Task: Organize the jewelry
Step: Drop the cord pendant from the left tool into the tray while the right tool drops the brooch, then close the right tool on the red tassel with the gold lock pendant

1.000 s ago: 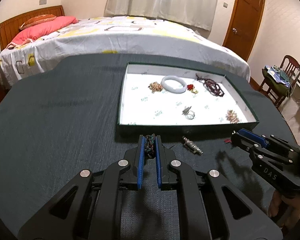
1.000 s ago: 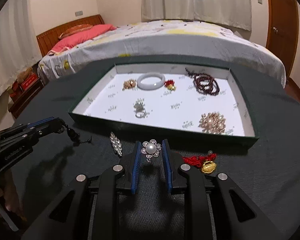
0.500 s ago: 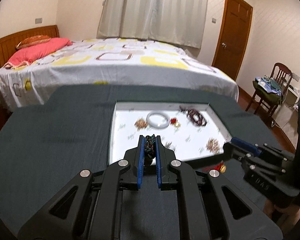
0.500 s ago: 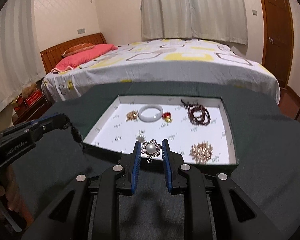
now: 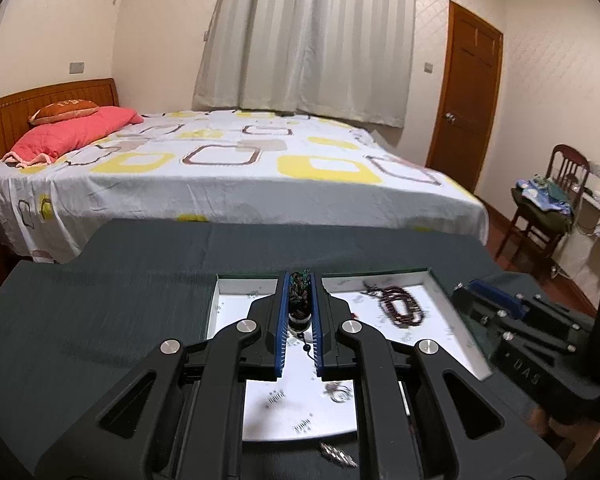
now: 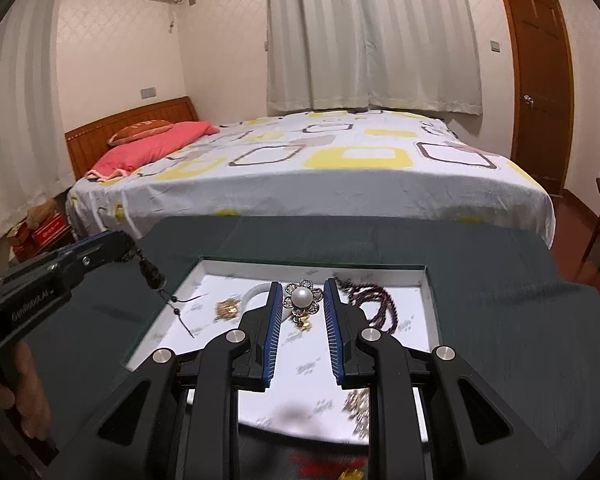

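My left gripper is shut on a dark corded bracelet and holds it above the white-lined tray. In the right wrist view the left gripper is at the tray's left edge with the bracelet dangling. My right gripper is shut on a pearl flower brooch above the tray. In the tray lie a dark red bead string, a gold piece, a white bangle partly hidden, and a silver ring.
The tray sits on a dark green table. A silver clip and a red-and-gold charm lie on the table in front of the tray. A bed stands behind the table, a chair at the right.
Both grippers have risen and moved forward over the tray, each still holding its piece. The views now tilt up toward the bed.
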A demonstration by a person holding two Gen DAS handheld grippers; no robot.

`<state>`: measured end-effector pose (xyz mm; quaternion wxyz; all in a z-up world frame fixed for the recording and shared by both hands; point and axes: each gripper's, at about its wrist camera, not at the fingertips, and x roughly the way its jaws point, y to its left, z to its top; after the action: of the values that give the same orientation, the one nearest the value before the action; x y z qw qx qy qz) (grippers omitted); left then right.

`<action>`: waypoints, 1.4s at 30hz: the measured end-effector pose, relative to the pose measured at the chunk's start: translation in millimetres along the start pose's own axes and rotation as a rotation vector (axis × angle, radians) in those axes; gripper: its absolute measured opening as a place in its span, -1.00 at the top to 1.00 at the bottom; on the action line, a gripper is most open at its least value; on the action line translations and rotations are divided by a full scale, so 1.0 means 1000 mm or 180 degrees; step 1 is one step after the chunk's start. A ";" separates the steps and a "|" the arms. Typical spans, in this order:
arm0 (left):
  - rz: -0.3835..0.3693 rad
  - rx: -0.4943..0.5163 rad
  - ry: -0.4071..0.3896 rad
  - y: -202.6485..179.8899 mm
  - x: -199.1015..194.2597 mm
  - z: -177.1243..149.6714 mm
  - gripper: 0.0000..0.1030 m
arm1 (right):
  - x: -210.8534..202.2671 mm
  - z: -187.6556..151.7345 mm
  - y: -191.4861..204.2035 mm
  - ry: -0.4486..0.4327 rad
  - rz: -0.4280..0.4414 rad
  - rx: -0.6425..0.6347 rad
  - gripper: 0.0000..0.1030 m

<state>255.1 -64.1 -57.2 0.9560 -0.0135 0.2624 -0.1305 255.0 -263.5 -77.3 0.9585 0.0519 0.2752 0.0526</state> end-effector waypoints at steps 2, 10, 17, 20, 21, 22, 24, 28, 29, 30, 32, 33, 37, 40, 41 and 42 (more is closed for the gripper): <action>0.0020 -0.0023 0.0095 0.002 0.017 -0.007 0.80 | 0.017 -0.004 -0.006 0.0088 -0.0041 0.0019 0.58; 0.0177 -0.0119 0.0563 0.015 0.086 -0.047 0.80 | 0.075 -0.032 -0.018 0.0567 -0.0114 0.0041 0.58; 0.0188 -0.0105 0.0826 0.021 0.111 -0.063 0.78 | 0.095 -0.047 -0.023 0.0811 -0.0155 0.0083 0.57; 0.0202 -0.0128 0.0846 0.022 0.112 -0.065 0.62 | 0.096 -0.049 -0.025 0.0856 -0.0122 0.0109 0.54; 0.0212 -0.0136 0.0840 0.023 0.112 -0.066 0.41 | 0.096 -0.048 -0.026 0.0847 -0.0124 0.0115 0.46; 0.0212 -0.0143 0.0828 0.023 0.110 -0.066 0.25 | 0.094 -0.048 -0.026 0.0828 -0.0131 0.0124 0.24; 0.0217 -0.0143 0.0780 0.023 0.106 -0.066 0.01 | 0.090 -0.048 -0.027 0.0770 -0.0137 0.0138 0.05; 0.0253 -0.0131 0.0718 0.021 0.095 -0.063 -0.14 | 0.074 -0.042 -0.028 0.0657 -0.0134 0.0155 0.04; 0.0268 -0.0152 0.0691 0.022 0.091 -0.061 -0.17 | 0.070 -0.040 -0.028 0.0628 -0.0137 0.0162 0.04; 0.0272 -0.0183 0.0663 0.022 0.086 -0.059 -0.19 | 0.064 -0.040 -0.029 0.0601 -0.0136 0.0173 0.04; 0.0251 -0.0254 0.0618 0.023 0.076 -0.058 -0.21 | 0.049 -0.041 -0.032 0.0559 -0.0139 0.0224 0.04; 0.0245 -0.0276 0.0596 0.022 0.069 -0.058 -0.23 | 0.043 -0.042 -0.034 0.0542 -0.0148 0.0248 0.04; 0.0239 -0.0297 0.0507 0.015 0.043 -0.062 -0.25 | 0.013 -0.053 -0.038 0.0469 -0.0236 0.0299 0.04; 0.0251 -0.0300 0.0449 0.008 0.025 -0.068 -0.31 | -0.001 -0.065 -0.037 0.0490 -0.0282 0.0298 0.04; 0.0256 -0.0292 0.0439 0.006 0.020 -0.071 -0.33 | -0.007 -0.073 -0.037 0.0529 -0.0290 0.0303 0.04; 0.0271 -0.0283 0.0430 0.004 0.015 -0.074 -0.34 | -0.009 -0.078 -0.037 0.0558 -0.0290 0.0312 0.04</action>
<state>230.9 -60.9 -129.1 0.9392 -0.0359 0.3322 -0.0786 208.8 -295.5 -143.2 0.9285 0.0814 0.3624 -0.0001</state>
